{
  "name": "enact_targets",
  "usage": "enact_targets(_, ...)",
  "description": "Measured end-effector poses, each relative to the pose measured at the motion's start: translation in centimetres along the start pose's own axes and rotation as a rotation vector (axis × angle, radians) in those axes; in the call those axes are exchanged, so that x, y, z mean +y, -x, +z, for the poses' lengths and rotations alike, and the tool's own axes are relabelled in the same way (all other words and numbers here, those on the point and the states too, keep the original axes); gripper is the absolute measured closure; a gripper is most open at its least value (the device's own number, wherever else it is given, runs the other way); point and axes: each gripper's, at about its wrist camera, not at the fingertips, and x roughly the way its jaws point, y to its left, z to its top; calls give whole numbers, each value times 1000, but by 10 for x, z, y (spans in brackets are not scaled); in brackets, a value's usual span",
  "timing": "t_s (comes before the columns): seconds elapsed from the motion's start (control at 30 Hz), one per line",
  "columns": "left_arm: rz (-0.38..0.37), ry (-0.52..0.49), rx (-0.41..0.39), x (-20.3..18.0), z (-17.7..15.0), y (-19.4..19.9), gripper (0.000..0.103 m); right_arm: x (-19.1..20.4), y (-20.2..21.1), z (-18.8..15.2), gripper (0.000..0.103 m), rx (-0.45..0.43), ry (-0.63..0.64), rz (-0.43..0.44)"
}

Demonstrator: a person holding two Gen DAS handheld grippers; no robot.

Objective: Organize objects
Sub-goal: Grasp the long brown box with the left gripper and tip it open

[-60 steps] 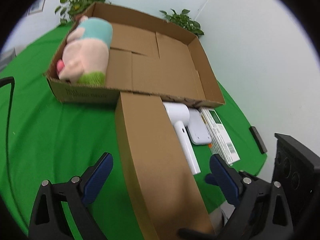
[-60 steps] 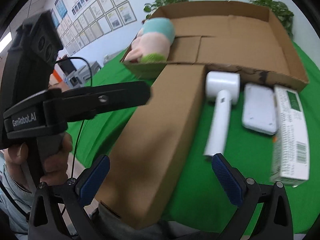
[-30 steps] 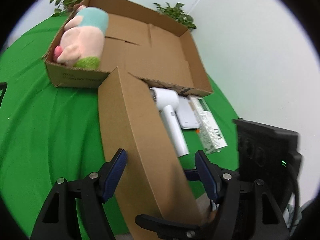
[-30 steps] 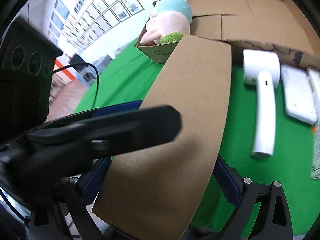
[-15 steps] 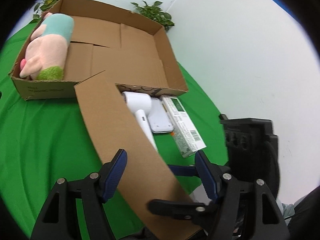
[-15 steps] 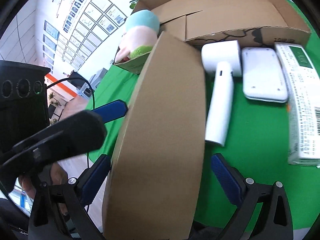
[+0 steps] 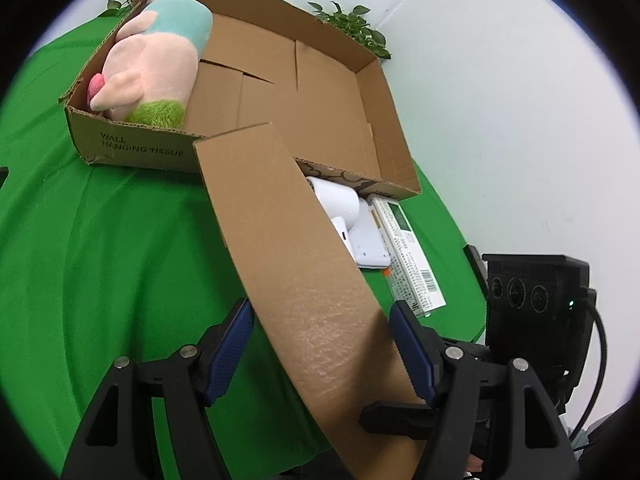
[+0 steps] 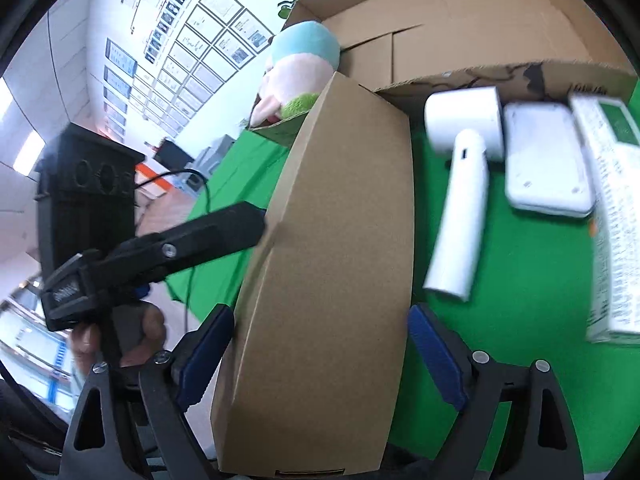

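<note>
A long plain brown carton (image 7: 292, 264) lies between both grippers and reaches toward the open cardboard tray box (image 7: 392, 128). My left gripper (image 7: 322, 350) is shut on the carton's near end, pads on both sides. My right gripper (image 8: 318, 354) is shut on the same carton (image 8: 336, 240), tilted up off the green cloth. A pink and teal plush toy (image 7: 156, 60) lies in the tray box's left end. A white hair dryer (image 8: 460, 196), a white flat device (image 8: 546, 164) and a green-white packet (image 8: 616, 216) lie on the cloth to the right.
The round table carries a green cloth (image 7: 100, 248). A white wall (image 7: 520, 120) stands close on the right. Potted plants (image 7: 352, 24) stand behind the tray box. A black cable (image 8: 196, 216) runs over the table's left edge.
Both grippers have closed in on the brown carton and lifted and tilted it; its far end has swung and risen toward the tray box's front wall.
</note>
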Motion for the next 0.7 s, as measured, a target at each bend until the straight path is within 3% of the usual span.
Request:
enact_targets(0.07,15,6,-10,1,0,4,37,4,-13,3,15,2,-5,19)
enact_targets(0.1,24,13,-16,3,0,5,46,4,-22,7,15,8,-17,37)
enact_targets(0.13,33,17,-14,5,0,7,65,3,-26,8,15,12,-30,54)
enact_targets(0.2,13,16,-5,7,1,7,89,3,-36,12,18,23,-42,87)
enact_targets(0.33,44,-25,-8,-1,1,11,92,11,-48,16,14,28,-14,59)
enact_targets(0.47,25,-8,-13,-1,2,11,95,18,-46,18,13,26,15,13)
enact_targets(0.7,-31,-31,-10,-19,7,1,95,43,-6,18,13,-26,121,-200)
